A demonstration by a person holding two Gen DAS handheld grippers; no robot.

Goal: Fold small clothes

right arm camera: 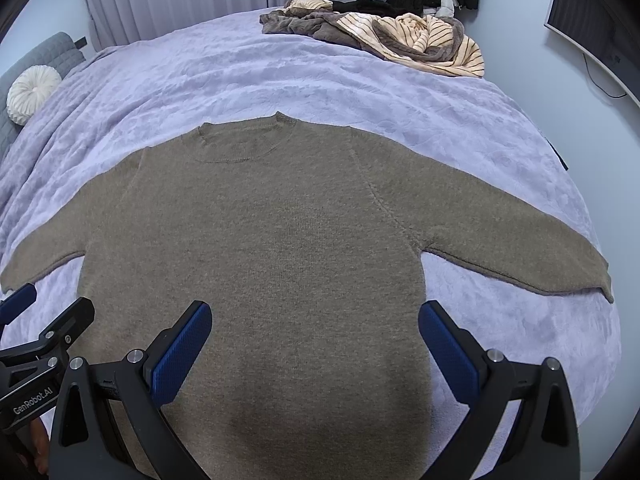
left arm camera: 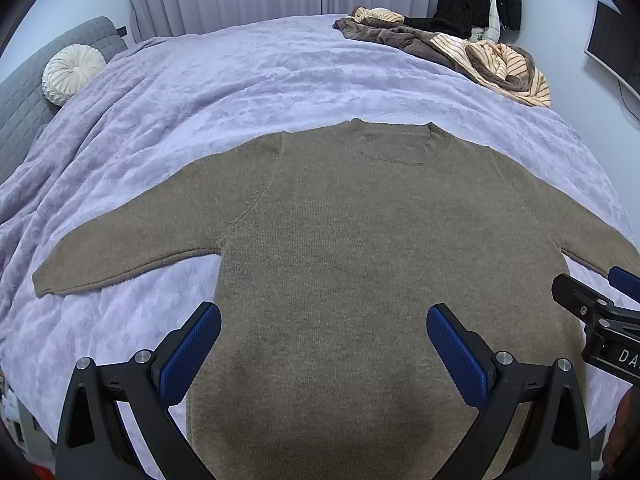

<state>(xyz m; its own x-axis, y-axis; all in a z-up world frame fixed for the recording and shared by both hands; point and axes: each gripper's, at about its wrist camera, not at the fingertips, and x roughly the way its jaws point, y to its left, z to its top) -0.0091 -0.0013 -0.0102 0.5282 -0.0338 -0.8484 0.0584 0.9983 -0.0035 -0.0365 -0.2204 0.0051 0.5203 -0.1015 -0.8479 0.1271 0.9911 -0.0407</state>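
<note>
Sweater: a plain brown-olive knit, lying flat and face up in the middle of both views, neckline toward the top of the frame, hem toward the bottom edge.
Sleeves: both spread outward and slightly down; the left sleeve ends at the left edge of the left wrist view, the right sleeve reaches the right side of the right wrist view.
Look: even, fuzzy fabric with raglan-style seams, no obvious wrinkles, already smoothed for folding.
Step in hand: judged to be the very start, with no fold made yet; a sleeve likely goes in first.
Doing it well: pinch each sleeve near the cuff and at the shoulder seam, carry it across the body in one flat sweep, keep the side edges parallel, and avoid dragging the soft blanket along.
Left tool: blue-padded fingers wide apart, hovering over the lower body of the sweater, holding nothing.
Right tool: likewise spread open above the lower body, empty; the two tools sit just beside each other.
Bed: the sweater rests on a lilac plush blanket that covers it.
Other clothes: a striped and brown heap in the upper right, well apart from the sweater.
Cushion: round, white, at the upper left.
</note>
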